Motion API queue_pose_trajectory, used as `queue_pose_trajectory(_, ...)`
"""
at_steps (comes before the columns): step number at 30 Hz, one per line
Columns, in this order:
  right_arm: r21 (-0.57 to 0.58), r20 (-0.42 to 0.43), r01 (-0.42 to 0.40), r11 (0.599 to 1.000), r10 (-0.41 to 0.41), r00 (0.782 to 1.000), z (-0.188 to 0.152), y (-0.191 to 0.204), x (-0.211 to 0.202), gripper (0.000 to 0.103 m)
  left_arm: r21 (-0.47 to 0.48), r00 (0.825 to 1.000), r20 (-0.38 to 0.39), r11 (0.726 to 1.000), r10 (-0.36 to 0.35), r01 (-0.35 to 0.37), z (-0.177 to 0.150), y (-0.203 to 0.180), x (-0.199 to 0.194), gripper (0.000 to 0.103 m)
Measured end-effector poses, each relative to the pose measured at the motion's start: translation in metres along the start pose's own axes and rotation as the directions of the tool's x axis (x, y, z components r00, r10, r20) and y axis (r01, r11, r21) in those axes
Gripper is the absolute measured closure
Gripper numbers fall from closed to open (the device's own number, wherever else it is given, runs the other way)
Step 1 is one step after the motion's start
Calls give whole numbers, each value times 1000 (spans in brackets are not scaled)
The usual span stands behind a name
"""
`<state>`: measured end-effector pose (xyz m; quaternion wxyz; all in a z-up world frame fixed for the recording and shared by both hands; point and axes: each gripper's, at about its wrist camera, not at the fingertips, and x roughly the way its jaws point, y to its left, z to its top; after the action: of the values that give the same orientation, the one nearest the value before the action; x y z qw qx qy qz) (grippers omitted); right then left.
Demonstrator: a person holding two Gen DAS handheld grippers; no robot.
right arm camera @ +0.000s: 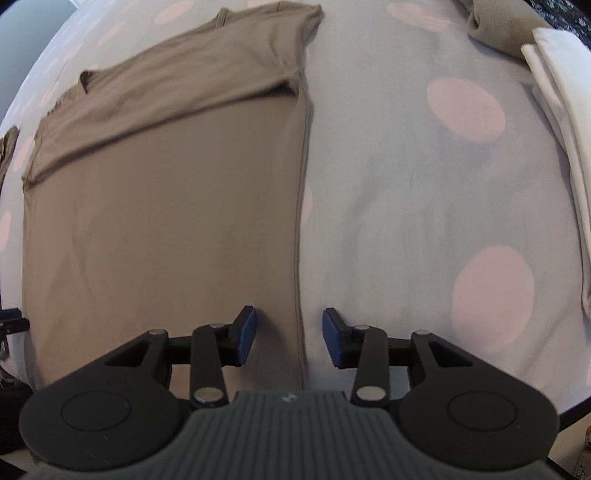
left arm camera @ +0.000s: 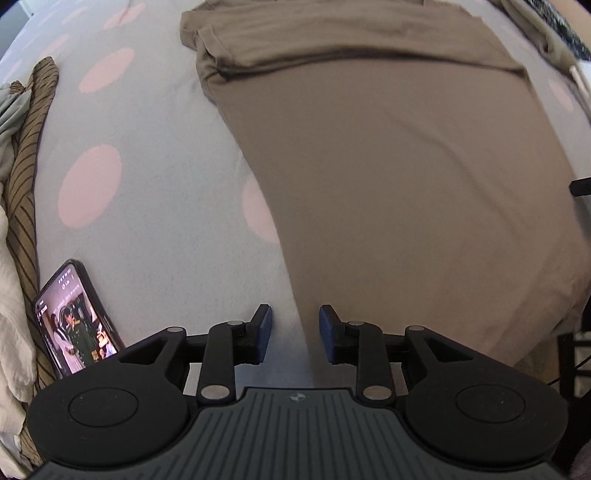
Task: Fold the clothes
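A taupe T-shirt (left arm camera: 399, 177) lies flat on the grey bedspread with pink dots (left arm camera: 155, 177), its sleeves folded across the top. My left gripper (left arm camera: 295, 334) is open and empty, over the shirt's near left edge. In the right wrist view the same shirt (right arm camera: 162, 199) fills the left half. My right gripper (right arm camera: 288, 338) is open and empty, straddling the shirt's right side seam near the bottom hem.
A phone (left arm camera: 75, 317) with a lit screen lies at the left next to a striped brown garment (left arm camera: 27, 155) and pale cloth. Folded white cloth (right arm camera: 561, 110) and a taupe bundle (right arm camera: 498, 26) lie at the right. The bed edge is near, bottom right.
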<state>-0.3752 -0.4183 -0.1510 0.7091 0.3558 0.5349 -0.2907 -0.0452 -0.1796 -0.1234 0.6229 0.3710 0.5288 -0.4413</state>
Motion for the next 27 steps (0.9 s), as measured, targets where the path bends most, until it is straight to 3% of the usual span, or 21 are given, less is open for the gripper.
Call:
queue_pose_trajectory(3,-26,-26,4,1000,-4,1000,-17,4,2,66,5,1000,-29,1000,-6,6,-5,-4,2,77)
queue_pose_trajectory(5,-75,-26,19,997,-21,999,-24,11,1,81,4,999,-51,1000,-13,13,-9,-6,2,81)
queue_pose_trajectory(7,-74,-22,11,997,-13,1000,-26,14,-1,101,24,999,-51,1000,-15,16,-10,-10,1,100)
queue_pose_trajectory(11,-59,1,-6,998,6,1000,-27,13,-10,101,24,1000,-16,1000,-17,18,-11,-13,-8,103)
queue_pose_trajectory(20,54,89,-97,994,92,992,-5,-7,-42,101,-109,992,89,989,-89,98,5,28,-50,103)
queue_pose_trajectory(27,50,186,-131,990,119,975,35,-9,-63,101,-174,977,202,979,-74,110,49,52,-69,103)
